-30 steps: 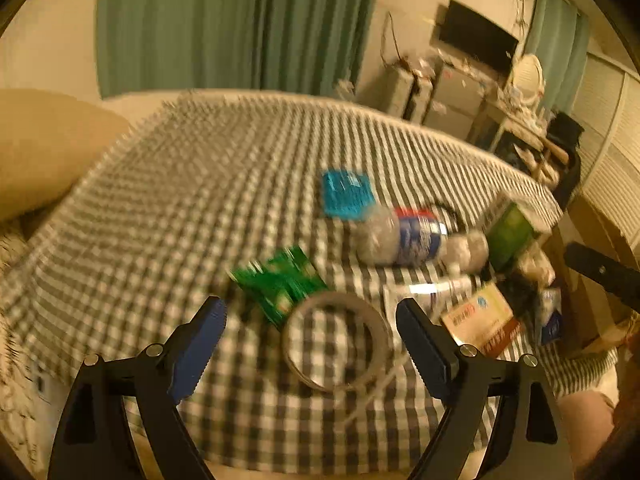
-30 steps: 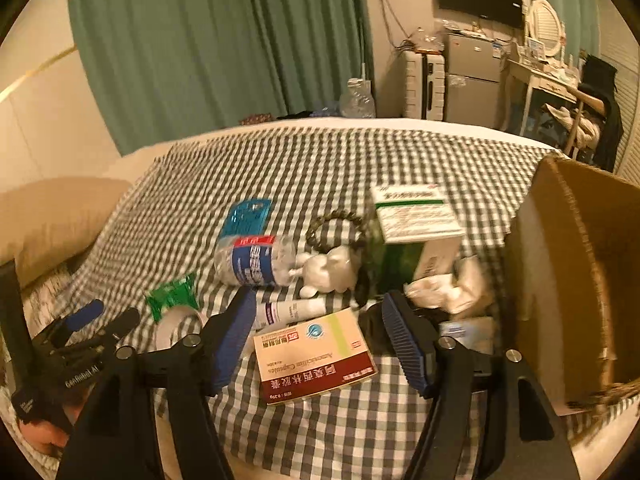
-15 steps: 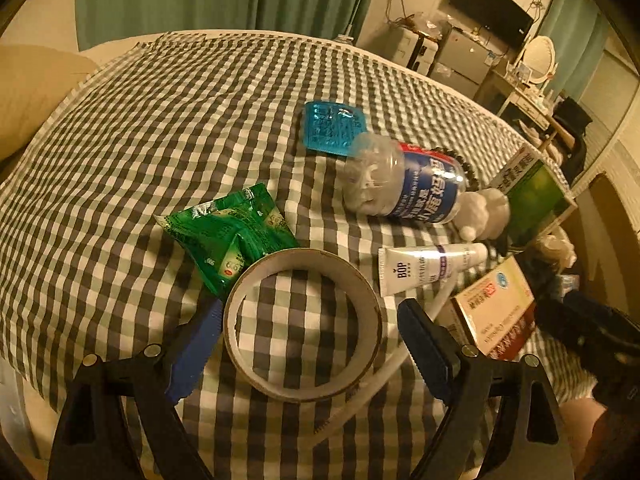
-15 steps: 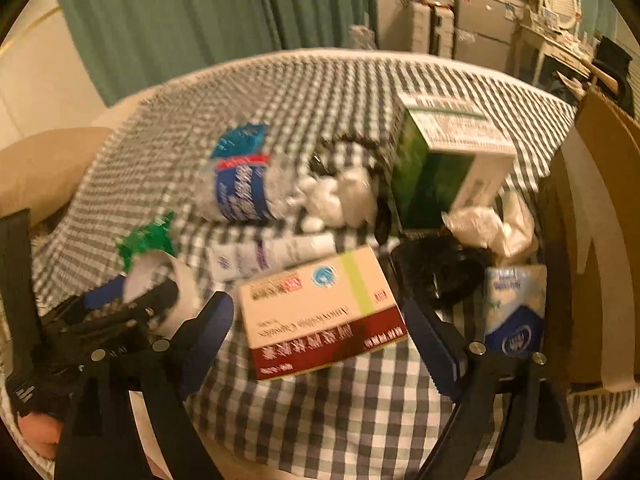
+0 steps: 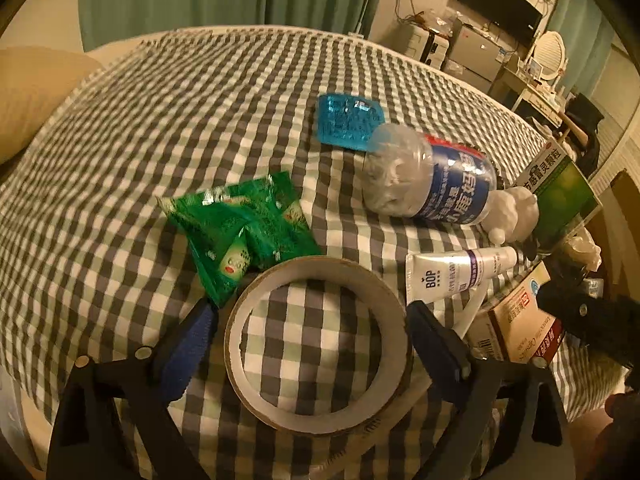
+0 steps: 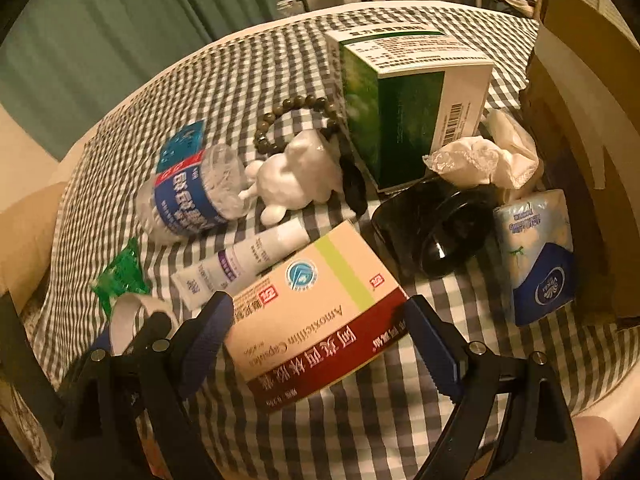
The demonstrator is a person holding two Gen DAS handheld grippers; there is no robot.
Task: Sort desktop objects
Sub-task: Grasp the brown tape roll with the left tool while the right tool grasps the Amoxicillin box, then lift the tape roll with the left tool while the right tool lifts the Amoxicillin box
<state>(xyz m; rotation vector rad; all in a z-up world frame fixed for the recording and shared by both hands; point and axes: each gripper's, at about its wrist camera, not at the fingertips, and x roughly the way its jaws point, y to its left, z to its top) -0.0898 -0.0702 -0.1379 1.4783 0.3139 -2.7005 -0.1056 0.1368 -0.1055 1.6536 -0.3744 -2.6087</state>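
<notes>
Checked cloth below — left tongs (image 5: 308, 328) gape around tape roll (image 5: 318, 344), right tongs (image 6: 320, 324) just widened astride medicine box (image 6: 316, 312).

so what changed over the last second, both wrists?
Both claws came down. Left claw now straddles the tape roll, open, not gripping. Right claw has just been opening and brackets the amoxicillin box, not gripping. Objects on the checked cloth stayed put.
</notes>
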